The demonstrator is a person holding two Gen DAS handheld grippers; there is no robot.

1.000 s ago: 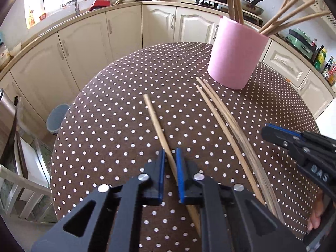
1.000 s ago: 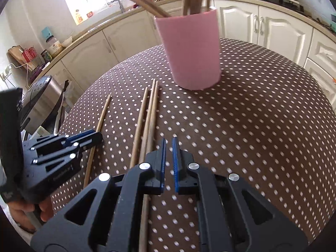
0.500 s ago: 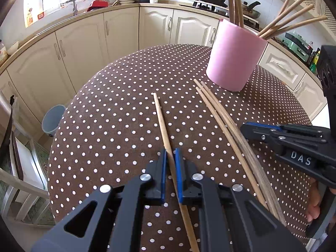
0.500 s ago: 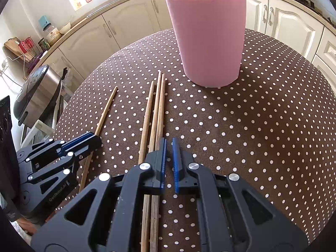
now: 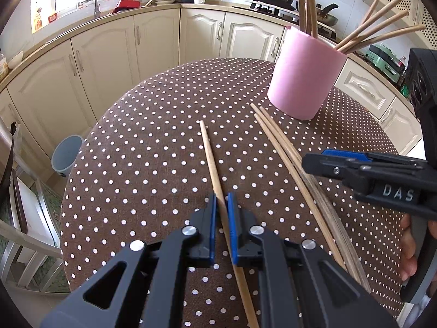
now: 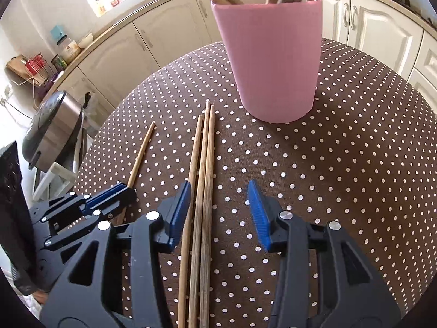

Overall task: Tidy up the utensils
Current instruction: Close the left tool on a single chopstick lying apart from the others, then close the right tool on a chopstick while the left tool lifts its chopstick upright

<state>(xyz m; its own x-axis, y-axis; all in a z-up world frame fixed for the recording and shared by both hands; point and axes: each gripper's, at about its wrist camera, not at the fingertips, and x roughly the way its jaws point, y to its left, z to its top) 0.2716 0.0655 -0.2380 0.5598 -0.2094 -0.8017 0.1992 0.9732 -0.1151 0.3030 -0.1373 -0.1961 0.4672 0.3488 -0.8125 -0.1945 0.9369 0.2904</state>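
- Clamping a single wooden chopstick (image 5: pixel 211 164) near its middle, the left gripper (image 5: pixel 221 228) has its blue jaws narrow against it; the stick lies on the dotted bench (image 5: pixel 142 150).
- The right gripper (image 6: pixel 218 213) is opening its jaws over three chopsticks (image 6: pixel 203 164) lying side by side; its left pad is just beside them, not pressing.
- "DAS" reads in white on the right gripper's side in the left view.
- A pink cup (image 6: pixel 270 54) stands upright beyond, holding more sticks.
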